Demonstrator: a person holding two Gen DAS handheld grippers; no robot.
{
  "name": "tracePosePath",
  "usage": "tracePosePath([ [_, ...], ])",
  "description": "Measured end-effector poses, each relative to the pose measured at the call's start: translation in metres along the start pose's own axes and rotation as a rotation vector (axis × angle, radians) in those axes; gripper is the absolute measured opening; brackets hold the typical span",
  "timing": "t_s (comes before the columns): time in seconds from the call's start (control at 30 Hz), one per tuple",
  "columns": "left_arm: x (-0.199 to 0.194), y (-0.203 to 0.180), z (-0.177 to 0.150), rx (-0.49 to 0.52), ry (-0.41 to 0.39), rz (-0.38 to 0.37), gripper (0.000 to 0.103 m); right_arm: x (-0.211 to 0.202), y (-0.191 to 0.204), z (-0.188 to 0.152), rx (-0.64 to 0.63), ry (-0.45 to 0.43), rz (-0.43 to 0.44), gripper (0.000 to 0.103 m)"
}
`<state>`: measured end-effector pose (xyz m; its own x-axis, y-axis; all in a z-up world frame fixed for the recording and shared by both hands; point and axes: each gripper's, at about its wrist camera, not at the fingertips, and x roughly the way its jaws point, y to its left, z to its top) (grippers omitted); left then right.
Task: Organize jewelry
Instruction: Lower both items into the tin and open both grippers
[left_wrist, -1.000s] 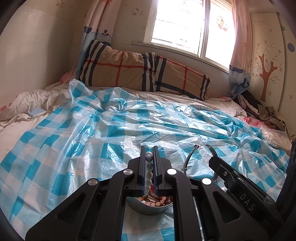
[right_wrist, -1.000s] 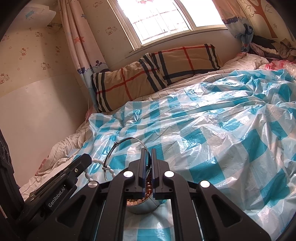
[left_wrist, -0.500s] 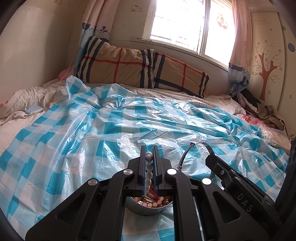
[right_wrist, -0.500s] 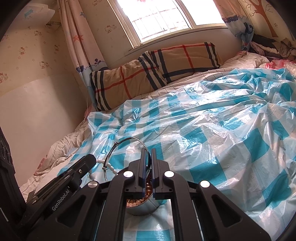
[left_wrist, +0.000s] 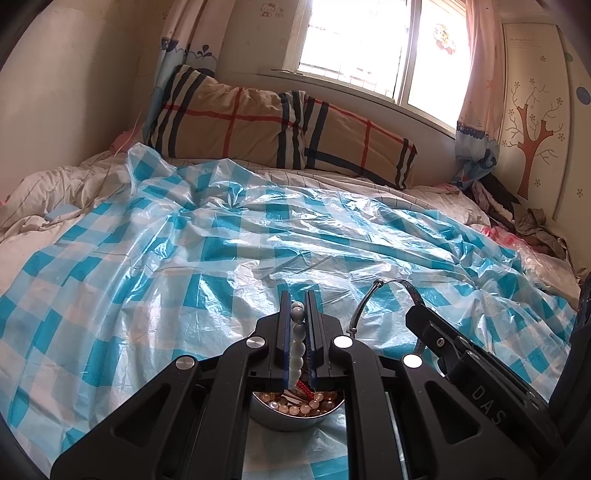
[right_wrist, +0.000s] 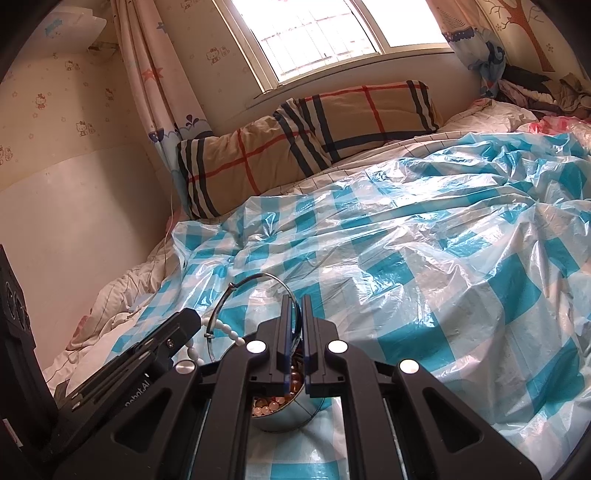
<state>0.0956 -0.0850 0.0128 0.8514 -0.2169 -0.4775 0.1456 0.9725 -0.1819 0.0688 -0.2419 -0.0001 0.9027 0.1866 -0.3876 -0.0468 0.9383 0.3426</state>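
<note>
Left gripper (left_wrist: 297, 332): jaws clamped on a strand of white beads (left_wrist: 297, 343), which runs lengthwise between the pads and hangs down toward a metal bowl (left_wrist: 291, 421) directly beneath the fingers. The bowl holds a heap of brown and pearl-coloured beads and rests on a blue-and-white checked plastic sheet (left_wrist: 221, 266) spread over the bed. Right gripper (right_wrist: 293, 332): jaws together on a thin metal bangle (right_wrist: 255, 280), whose hoop arches up ahead of the fingertips and to their left, above the same bowl. A plaid pillow (left_wrist: 258, 125) lies far ahead, under the window.
</note>
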Motion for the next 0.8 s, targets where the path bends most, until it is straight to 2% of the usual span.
tracePosePath([
  [0.3, 0.01, 0.005, -0.003, -0.014, 0.045, 0.001, 0.007, 0.006, 0.003, 0.0, -0.005, 0.014, -0.001, 0.006],
  [0.8, 0.018, 0.014, -0.004, -0.038, 0.089, 0.048, 0.007, 0.013, 0.008, -0.002, -0.019, 0.034, -0.002, 0.006],
])
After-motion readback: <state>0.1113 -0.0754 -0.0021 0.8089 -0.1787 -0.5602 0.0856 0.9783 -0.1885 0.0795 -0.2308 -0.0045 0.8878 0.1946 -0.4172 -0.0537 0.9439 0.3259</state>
